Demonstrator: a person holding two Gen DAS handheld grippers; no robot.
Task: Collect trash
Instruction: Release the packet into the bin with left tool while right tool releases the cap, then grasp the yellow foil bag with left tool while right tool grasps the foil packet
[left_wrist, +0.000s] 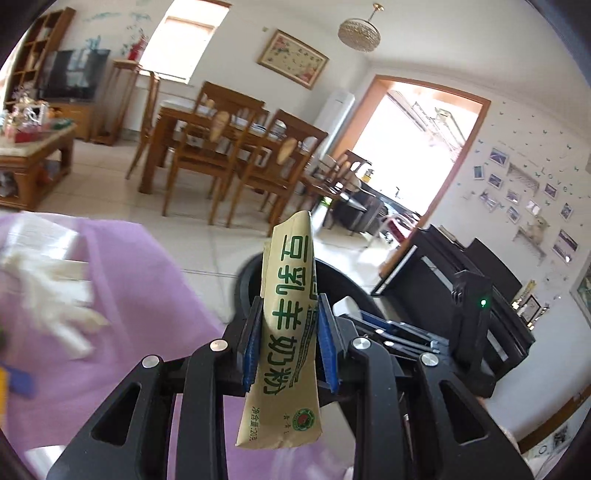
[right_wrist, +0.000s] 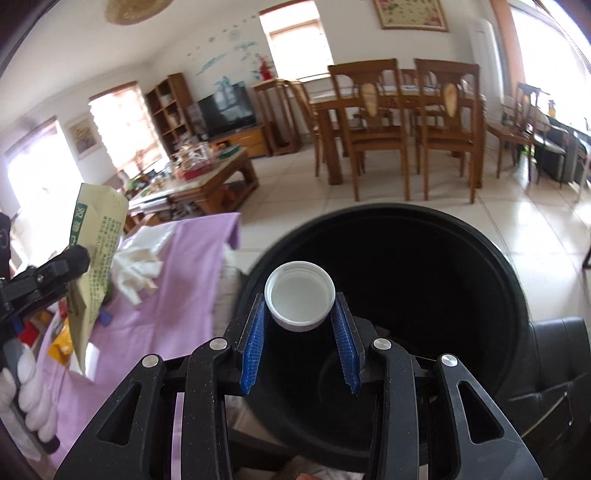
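My left gripper is shut on a tan sachet with green print, held upright beside the purple-covered table. The sachet also shows in the right wrist view, held in the left gripper at the left. My right gripper is shut on a white bottle cap, open side towards the camera, held over the mouth of a black round bin. The bin's rim shows behind the sachet in the left wrist view, with the right gripper's body beside it.
A purple cloth covers the table at the left, with crumpled white tissue and small coloured bits on it. A black sofa arm is right of the bin. A dining table with chairs and a coffee table stand beyond.
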